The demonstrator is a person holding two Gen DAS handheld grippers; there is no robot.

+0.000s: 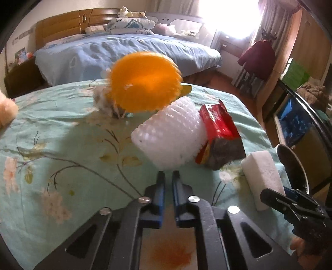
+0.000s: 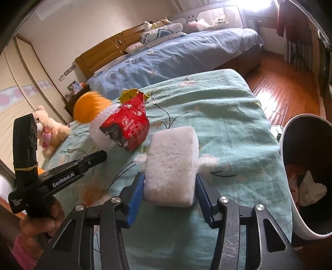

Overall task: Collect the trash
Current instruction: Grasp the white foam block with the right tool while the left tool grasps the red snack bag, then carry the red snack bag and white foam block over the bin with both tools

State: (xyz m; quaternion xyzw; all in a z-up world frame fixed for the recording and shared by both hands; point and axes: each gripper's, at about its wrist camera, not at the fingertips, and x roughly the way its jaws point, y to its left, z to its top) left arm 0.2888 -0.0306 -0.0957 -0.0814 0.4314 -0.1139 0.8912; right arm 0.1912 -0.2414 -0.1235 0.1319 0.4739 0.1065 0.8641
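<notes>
Left wrist view: left gripper [image 1: 168, 173] jaws clenched on white foam net [image 1: 168, 135], lower centre, over floral teal bedspread [image 1: 62, 141] (blue bed [image 1: 124, 52] behind).

Right wrist view: right gripper [image 2: 169, 187] grasping white foam block [image 2: 172, 164], centre; trash bin [image 2: 290, 187] right edge.

Both wrist cameras are looking steeply down and forward, close over the floral bedsheet [image 1: 62, 135]. Both views are sharing the red wrapper [image 1: 220, 133], the white foam block [image 2: 172, 164] and the blue bed [image 2: 176, 60] behind.

window [image 1: 228, 18] glare washes out the back; fisheye edges bend.
</notes>
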